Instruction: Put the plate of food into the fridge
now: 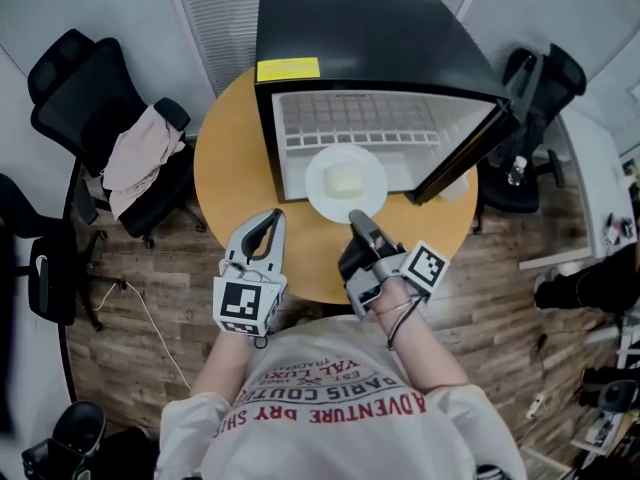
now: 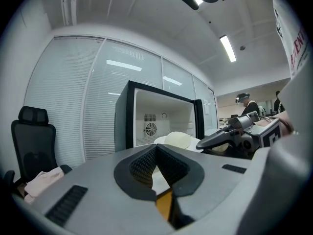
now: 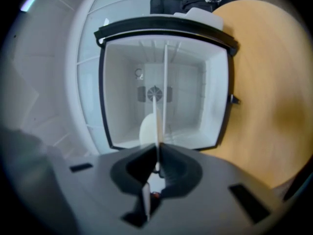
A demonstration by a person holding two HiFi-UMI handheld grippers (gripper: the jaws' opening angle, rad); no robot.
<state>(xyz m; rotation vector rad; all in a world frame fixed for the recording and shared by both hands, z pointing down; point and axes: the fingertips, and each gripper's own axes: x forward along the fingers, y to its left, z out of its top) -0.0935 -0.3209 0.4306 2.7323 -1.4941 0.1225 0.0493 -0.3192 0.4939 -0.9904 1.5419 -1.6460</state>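
Observation:
A black mini fridge (image 1: 350, 38) stands open on the round wooden table (image 1: 225, 168), its door (image 1: 465, 153) swung to the right. A white plate (image 1: 320, 193) with a pale mound of food (image 1: 346, 180) sits at the mouth of the fridge. My right gripper (image 1: 357, 218) is shut on the plate's near rim. In the right gripper view the plate (image 3: 158, 126) runs edge-on between the jaws toward the white fridge interior (image 3: 186, 92). My left gripper (image 1: 272, 218) hovers over the table left of the plate, shut and empty. In the left gripper view the plate (image 2: 178, 140) and right gripper (image 2: 208, 141) lie ahead.
A black office chair (image 1: 70, 88) with a pale cloth (image 1: 140, 153) draped on it stands left of the table. Another black chair (image 1: 535, 78) is behind the fridge door at the right. The floor is wood planks; glass partition walls stand behind.

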